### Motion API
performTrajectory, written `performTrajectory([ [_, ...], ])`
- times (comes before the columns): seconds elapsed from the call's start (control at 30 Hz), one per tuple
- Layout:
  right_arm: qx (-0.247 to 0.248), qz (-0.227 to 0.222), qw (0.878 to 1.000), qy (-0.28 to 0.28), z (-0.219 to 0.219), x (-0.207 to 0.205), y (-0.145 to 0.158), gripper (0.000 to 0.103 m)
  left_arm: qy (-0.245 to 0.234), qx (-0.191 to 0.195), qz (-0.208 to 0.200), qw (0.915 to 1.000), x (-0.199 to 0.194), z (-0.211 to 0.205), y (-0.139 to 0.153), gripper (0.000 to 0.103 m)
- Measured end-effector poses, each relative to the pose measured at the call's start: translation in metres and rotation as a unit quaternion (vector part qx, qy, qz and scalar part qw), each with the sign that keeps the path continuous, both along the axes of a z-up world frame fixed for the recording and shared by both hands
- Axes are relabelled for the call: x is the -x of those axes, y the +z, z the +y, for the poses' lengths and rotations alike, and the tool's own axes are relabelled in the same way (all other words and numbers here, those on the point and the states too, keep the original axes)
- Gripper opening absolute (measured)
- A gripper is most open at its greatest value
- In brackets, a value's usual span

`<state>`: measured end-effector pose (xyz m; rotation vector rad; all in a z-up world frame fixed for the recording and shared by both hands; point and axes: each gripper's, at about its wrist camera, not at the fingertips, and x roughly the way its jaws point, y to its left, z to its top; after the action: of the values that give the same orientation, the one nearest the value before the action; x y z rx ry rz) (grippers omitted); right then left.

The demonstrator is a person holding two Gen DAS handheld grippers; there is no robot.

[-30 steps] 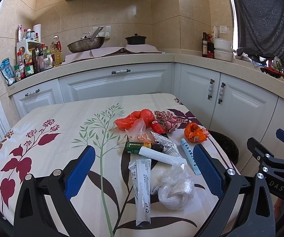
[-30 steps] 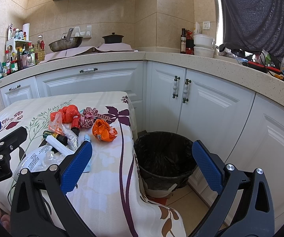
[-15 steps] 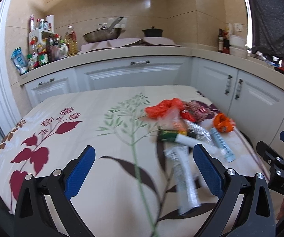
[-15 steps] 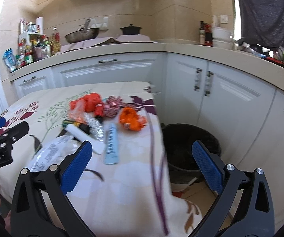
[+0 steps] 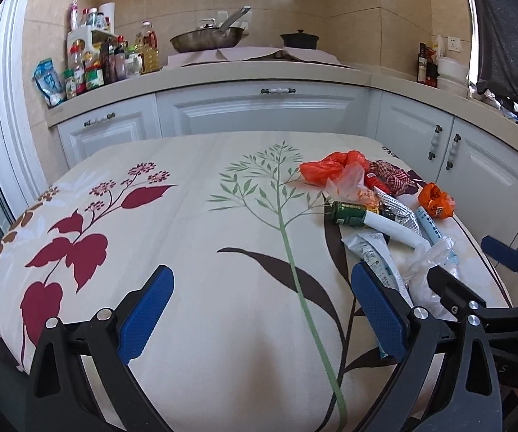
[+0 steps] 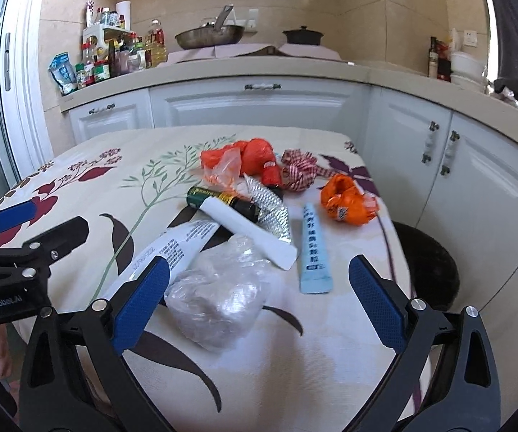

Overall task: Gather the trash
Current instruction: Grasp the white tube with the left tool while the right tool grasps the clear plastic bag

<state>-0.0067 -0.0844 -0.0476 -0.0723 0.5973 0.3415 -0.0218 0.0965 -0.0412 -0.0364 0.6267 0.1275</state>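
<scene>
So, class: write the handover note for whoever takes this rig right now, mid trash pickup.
Left gripper: open, empty, over bare tablecloth.
Right gripper: open, empty, jaws just narrowed slightly, crumpled clear plastic bag between them, not gripped.
Trash lies on the table: green can, white tube, blue tube, orange wrapper.
Bin: beside the table.
Done: nothing collected visibly. Left: everything.

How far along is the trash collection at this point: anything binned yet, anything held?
Done: nothing that shows; the bin's inside is hidden here. In hand: nothing. Both tongs are open and empty; the right tongs, whose jaws have just been closing a little, face the clear bag. The left tongs are over bare cloth. Left: the whole pile, including orange bag, can and blue tube.
</scene>
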Motion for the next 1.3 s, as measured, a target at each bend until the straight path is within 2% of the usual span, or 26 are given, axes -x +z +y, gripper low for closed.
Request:
performTrajectory([
  [0.07,-0.001,0.013,1.0,0.007,0.0,-0.004,-0.003,0.081,0.003,0.001,0.002,1.0,0.0,0.003,-0.001,0.096],
  [0.13,-0.006,0.018,1.0,0.011,0.002,-0.005,-0.006,0.08,0.009,0.002,0.002,1.0,-0.001,0.006,-0.001,0.096],
  [0.23,-0.005,0.018,1.0,0.02,0.005,-0.004,-0.007,0.074,0.018,0.011,0.005,0.9998,-0.001,0.011,-0.002,0.096],
  [0.33,-0.013,0.031,0.999,0.036,0.008,-0.005,-0.011,0.058,0.015,0.018,0.01,0.9997,-0.002,0.012,-0.003,0.096],
  [0.4,-0.017,0.041,0.998,0.048,0.01,-0.006,-0.013,0.042,0.013,0.019,0.009,0.9997,-0.001,0.011,-0.002,0.096],
  [0.43,-0.019,0.045,0.997,0.054,0.01,-0.006,-0.014,0.038,0.01,0.019,0.008,0.9997,0.0,0.01,-0.001,0.096],
  [0.6,-0.023,0.036,0.998,0.048,0.006,-0.003,-0.012,0.035,0.004,0.024,0.011,0.9997,-0.002,0.007,-0.001,0.094],
  [0.63,-0.024,0.034,0.998,0.046,0.004,-0.003,-0.01,0.035,0.003,0.025,0.011,0.9996,-0.002,0.007,-0.001,0.091],
  [0.7,-0.026,0.028,0.998,0.04,-0.001,-0.001,-0.008,0.035,0.003,0.027,0.013,0.9995,-0.003,0.004,0.0,0.07],
  [0.73,-0.027,0.026,0.999,0.038,-0.003,-0.001,-0.007,0.035,0.0,0.031,0.02,0.9993,-0.004,0.002,-0.001,0.065],
  [0.83,-0.028,0.018,0.999,0.028,-0.012,0.002,-0.002,0.035,-0.008,0.044,0.019,0.9988,-0.005,-0.004,0.0,0.065],
  [0.93,-0.025,0.006,1.0,0.015,-0.022,0.005,0.003,0.035,-0.018,0.051,0.005,0.9985,-0.002,-0.012,0.005,0.075],
  [1.0,-0.024,0.0,1.0,0.005,-0.031,0.006,0.006,0.035,-0.027,0.056,-0.004,0.9981,0.0,-0.019,0.008,0.076],
  [1.1,-0.027,-0.006,1.0,-0.012,-0.044,0.007,0.008,0.035,-0.043,0.047,-0.012,0.9979,0.0,-0.033,0.011,0.078],
  [1.3,-0.041,-0.004,0.998,-0.039,-0.068,0.006,0.003,0.035,-0.077,0.02,0.015,0.9967,-0.008,-0.06,-0.009,0.076],
])
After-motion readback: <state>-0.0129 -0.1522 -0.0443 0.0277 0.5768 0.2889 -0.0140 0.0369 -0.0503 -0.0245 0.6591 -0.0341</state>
